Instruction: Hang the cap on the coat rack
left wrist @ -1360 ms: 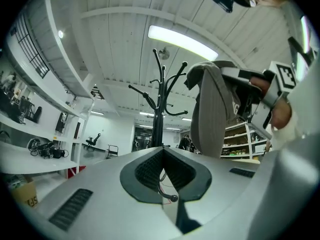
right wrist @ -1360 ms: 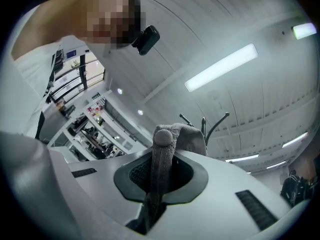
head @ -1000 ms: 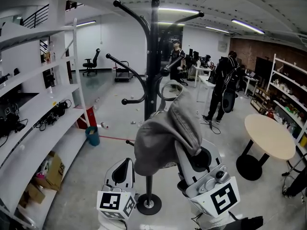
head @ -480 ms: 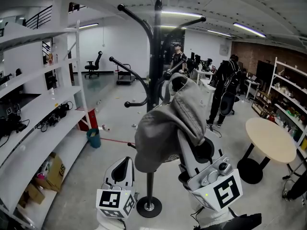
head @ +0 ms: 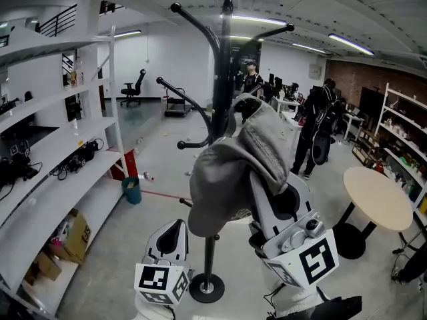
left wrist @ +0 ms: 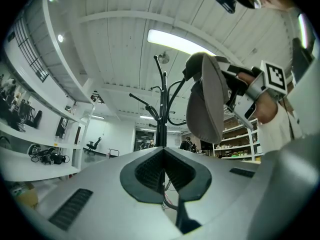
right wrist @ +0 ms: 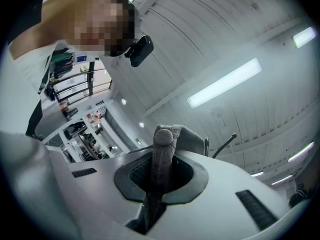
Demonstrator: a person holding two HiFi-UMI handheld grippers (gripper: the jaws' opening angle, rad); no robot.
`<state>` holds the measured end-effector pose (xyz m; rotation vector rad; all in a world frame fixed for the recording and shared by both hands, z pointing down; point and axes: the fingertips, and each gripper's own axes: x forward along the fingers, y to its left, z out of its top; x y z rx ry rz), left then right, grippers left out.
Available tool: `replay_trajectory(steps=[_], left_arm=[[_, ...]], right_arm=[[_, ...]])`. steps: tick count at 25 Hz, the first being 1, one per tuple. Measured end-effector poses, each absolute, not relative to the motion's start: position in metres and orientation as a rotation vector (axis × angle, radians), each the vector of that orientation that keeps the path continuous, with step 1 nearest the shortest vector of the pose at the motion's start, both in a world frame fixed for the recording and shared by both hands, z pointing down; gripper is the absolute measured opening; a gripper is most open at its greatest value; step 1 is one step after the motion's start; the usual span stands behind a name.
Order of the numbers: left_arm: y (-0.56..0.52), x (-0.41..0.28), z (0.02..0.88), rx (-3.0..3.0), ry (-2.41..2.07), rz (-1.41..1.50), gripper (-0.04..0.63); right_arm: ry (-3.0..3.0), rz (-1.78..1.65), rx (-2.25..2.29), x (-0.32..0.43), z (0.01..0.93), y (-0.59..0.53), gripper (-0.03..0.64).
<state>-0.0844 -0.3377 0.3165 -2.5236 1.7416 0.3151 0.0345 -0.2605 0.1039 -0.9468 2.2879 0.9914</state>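
The right tongs (right wrist: 161, 170) are clenched on a fold of a soft grey fabric cap (head: 230, 175) and hold it aloft just in front of a tall black metal coat rack (head: 224, 59), near its curved hooks. The cap hangs from the tongs, not yet on any hook. The left tongs (left wrist: 162, 170) sit low, closed and empty. Lifting looks done; hooking and release remain.
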Motion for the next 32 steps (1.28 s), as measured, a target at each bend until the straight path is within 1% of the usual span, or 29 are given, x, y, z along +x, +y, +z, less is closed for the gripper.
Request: replay_trajectory(steps=[11, 32], left_arm=[[-0.342, -0.085, 0.326, -2.544, 1.762, 0.314, 0.003], [-0.355, -0.085, 0.346, -2.567, 1.796, 0.281, 0.003]], right_arm=[[2.322, 0.844, -0.974, 0.036, 0.118, -0.295, 0.023], [2.407, 0.677, -1.041, 0.029, 0.157, -0.352, 0.023]])
